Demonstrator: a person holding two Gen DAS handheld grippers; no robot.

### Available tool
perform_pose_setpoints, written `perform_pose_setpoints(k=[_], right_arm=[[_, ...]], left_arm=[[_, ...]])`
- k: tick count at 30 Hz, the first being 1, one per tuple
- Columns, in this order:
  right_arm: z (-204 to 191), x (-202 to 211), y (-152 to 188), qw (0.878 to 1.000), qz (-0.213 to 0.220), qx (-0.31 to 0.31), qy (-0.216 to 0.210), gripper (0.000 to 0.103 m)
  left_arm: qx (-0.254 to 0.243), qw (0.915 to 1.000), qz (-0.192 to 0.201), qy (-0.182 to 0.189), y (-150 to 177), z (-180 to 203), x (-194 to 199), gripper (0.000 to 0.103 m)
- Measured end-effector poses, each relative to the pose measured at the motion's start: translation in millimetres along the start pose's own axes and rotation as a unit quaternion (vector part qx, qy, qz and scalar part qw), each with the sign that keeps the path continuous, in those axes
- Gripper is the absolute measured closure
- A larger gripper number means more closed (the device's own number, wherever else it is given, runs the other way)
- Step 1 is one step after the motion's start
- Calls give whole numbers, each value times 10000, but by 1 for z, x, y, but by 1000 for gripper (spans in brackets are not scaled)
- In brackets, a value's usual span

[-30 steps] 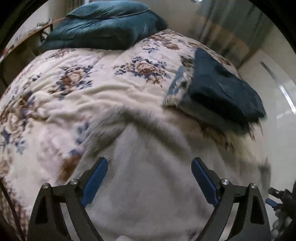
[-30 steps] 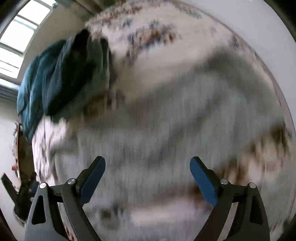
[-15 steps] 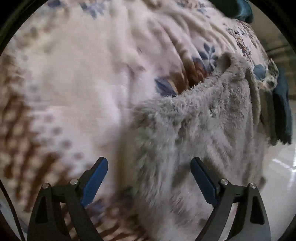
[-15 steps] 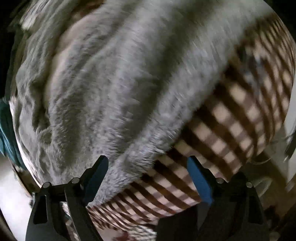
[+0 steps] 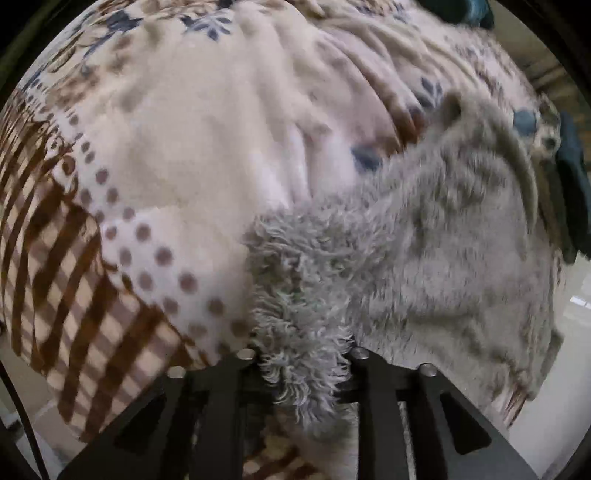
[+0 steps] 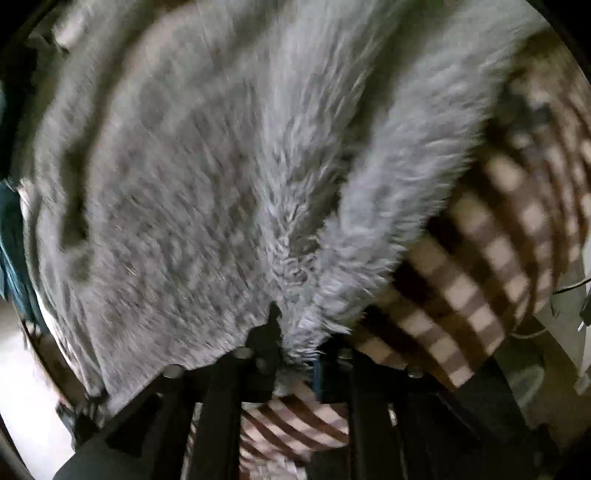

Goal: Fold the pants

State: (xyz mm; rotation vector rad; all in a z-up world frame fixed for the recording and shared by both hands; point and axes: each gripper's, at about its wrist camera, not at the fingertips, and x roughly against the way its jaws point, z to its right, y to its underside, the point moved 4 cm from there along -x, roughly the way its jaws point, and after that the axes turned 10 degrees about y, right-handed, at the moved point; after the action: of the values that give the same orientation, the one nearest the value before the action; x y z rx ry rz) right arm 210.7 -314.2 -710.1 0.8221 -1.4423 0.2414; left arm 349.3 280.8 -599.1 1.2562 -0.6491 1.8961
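Fluffy grey pants [image 5: 443, 258] lie spread on a cream floral blanket [image 5: 184, 166] with a brown checked border. My left gripper [image 5: 301, 365] points steeply down at a corner of them. Its jaws are closing, and a tuft of grey pile is bunched between the fingers and pressed by them. In the right wrist view the pants [image 6: 184, 166] fill most of the picture. My right gripper [image 6: 295, 354] is at their edge beside the checked border [image 6: 480, 258]. Its jaws are closing too, with a pinch of the grey fabric squeezed between them.
Folded dark teal clothes [image 5: 572, 192] lie at the bed's far right edge, a teal pillow [image 5: 461, 11] beyond. Pale floor [image 5: 576, 314] shows past the pants. In the right wrist view, floor [image 6: 22, 406] lies at the lower left and a cable [image 6: 569, 288] at the right.
Both grippers swung down from a view across the bed to the pants' edge. Their jaws went from wide open to closed on grey fabric.
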Motion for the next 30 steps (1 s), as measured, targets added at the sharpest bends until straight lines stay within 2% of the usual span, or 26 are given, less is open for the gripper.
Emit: perform_pose_setpoints(k=[1, 2, 3, 4, 5, 6, 9, 12, 14, 16, 18, 20, 21, 22, 23, 24, 26, 27, 28, 30], right_arm=[[1, 1, -2, 9999, -124, 36, -42, 66], [4, 8, -4, 9996, -151, 68, -212, 58], [6, 20, -6, 9991, -87, 102, -407, 37], [9, 34, -7, 9984, 20, 205, -530, 24], [13, 45, -7, 9977, 92, 296, -605, 22], [19, 61, -7, 9966, 205, 410, -682, 22], [52, 111, -18, 9951, 663, 362, -643, 22], [118, 160, -61, 9892, 1365, -380, -367, 22], [172, 180, -94, 9794, 1730, -1027, -152, 22], [224, 185, -134, 9662, 1973, -1655, -125, 22], [250, 174, -169, 9619, 1857, -2001, -134, 22], [267, 145, -201, 9653, 1424, -2145, -442, 34], [263, 132, -205, 9668, 1236, -2173, -529, 73], [265, 125, -209, 9686, 1099, -2140, -628, 96], [267, 127, -209, 9709, 1133, -2028, -579, 96], [268, 138, -203, 9718, 1394, -1858, -405, 97], [284, 174, -195, 9652, 2006, -1676, -97, 97], [299, 182, -194, 9624, 2056, -1774, -32, 97], [314, 181, -192, 9633, 1907, -1888, 73, 97], [330, 146, -187, 9766, 1066, -1867, 108, 95]], left_arm=[[-106, 9999, -14, -86, 3, 6, 3, 73], [-269, 9995, 20, -178, 8, 14, 8, 68], [-432, 9986, 65, -302, 14, 22, 17, 60], [-563, 9975, 128, -397, 21, 29, 27, 55], [-640, 9964, 230, -502, 30, 35, 39, 44], [-632, 9960, 324, -546, 37, 39, 49, 40], [-596, 9954, 553, -510, 66, 65, 76, 39], [-834, 9953, 411, -286, 92, 113, 72, 39], [-1177, 9926, 258, -174, 115, 156, 50, 39], [-1500, 9886, 102, -113, 130, 198, 19, 39], [-1809, 9834, -36, -141, 146, 240, -18, 39], [-2019, 9791, -180, -187, 162, 270, -50, 39], [-2077, 9776, -252, -249, 169, 281, -63, 39], [-2104, 9768, -325, -235, 172, 287, -73, 39], [-2137, 9756, -422, -276, 179, 295, -83, 39], [-2163, 9748, -449, -295, 184, 300, -85, 39], [-2320, 9711, -441, -352, 192, 311, -82, 39], [-2377, 9696, -417, -394, 193, 312, -79, 39], [-2421, 9686, -388, -413, 193, 313, -78, 39], [-2397, 9691, -383, -439, 193, 313, -76, 39]])
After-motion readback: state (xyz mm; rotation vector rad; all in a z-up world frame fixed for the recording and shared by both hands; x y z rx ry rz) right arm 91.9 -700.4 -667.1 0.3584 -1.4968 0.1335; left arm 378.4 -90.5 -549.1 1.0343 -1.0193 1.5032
